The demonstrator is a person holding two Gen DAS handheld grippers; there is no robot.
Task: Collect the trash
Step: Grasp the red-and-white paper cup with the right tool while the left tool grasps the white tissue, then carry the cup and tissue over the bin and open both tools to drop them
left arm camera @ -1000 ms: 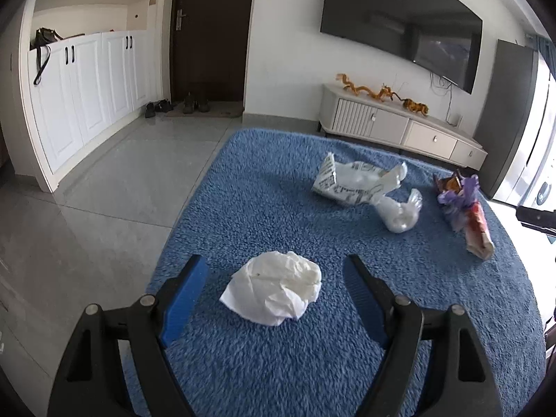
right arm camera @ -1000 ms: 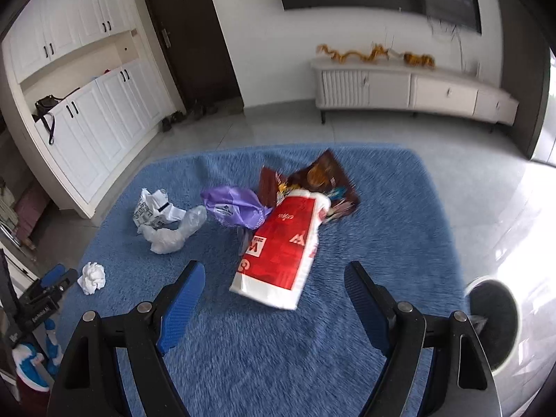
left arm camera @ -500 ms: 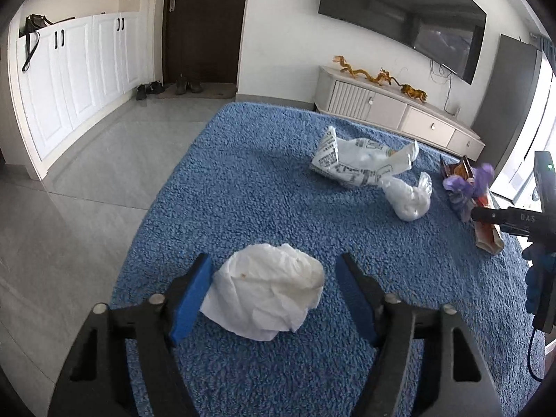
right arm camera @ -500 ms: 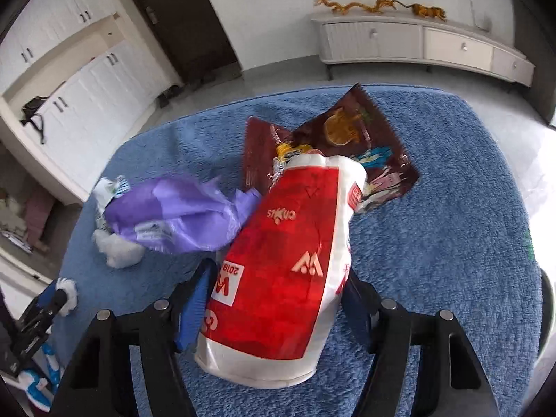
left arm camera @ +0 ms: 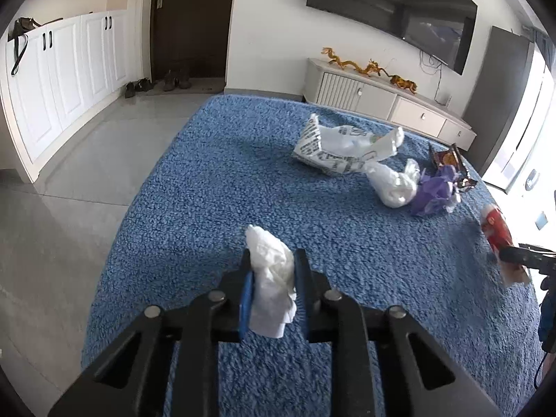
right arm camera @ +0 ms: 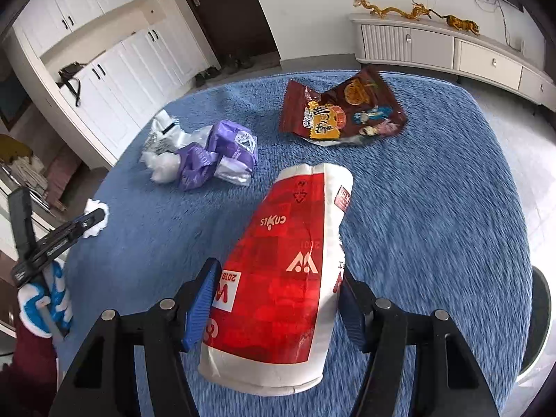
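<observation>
The left gripper (left arm camera: 272, 264) is closed on a crumpled white tissue (left arm camera: 272, 278), which is squeezed between the blue pads just above the blue rug (left arm camera: 215, 187); its jaws have just been closing, with the tissue between them. The right gripper (right arm camera: 278, 285) is clamped on a red and white bag (right arm camera: 281, 278), whose sides are pressed by both blue pads while its far end is tipped away over the rug; these jaws have also just been closing around the bag. In the left wrist view, a printed white bag (left arm camera: 333, 149) is seen on the far part of the rug, with a clear plastic bag (left arm camera: 394, 184) just to its right and near side, and a purple wrapper (left arm camera: 436, 194) touching that one. A brown snack packet (left arm camera: 450, 165) is seen just beyond the purple wrapper. In the right wrist view, the same brown snack packet (right arm camera: 342, 113) lies flat at the far side of the rug, well apart from the held bag, and the purple wrapper (right arm camera: 219, 156) is bunched to the left against the white bags. A low white cabinet (left arm camera: 382, 99) is set along the far wall, with golden dragon figures (left arm camera: 368, 67) on top. White cupboards (left arm camera: 59, 69) are seen on the left, by a dark door (left arm camera: 194, 21).
</observation>
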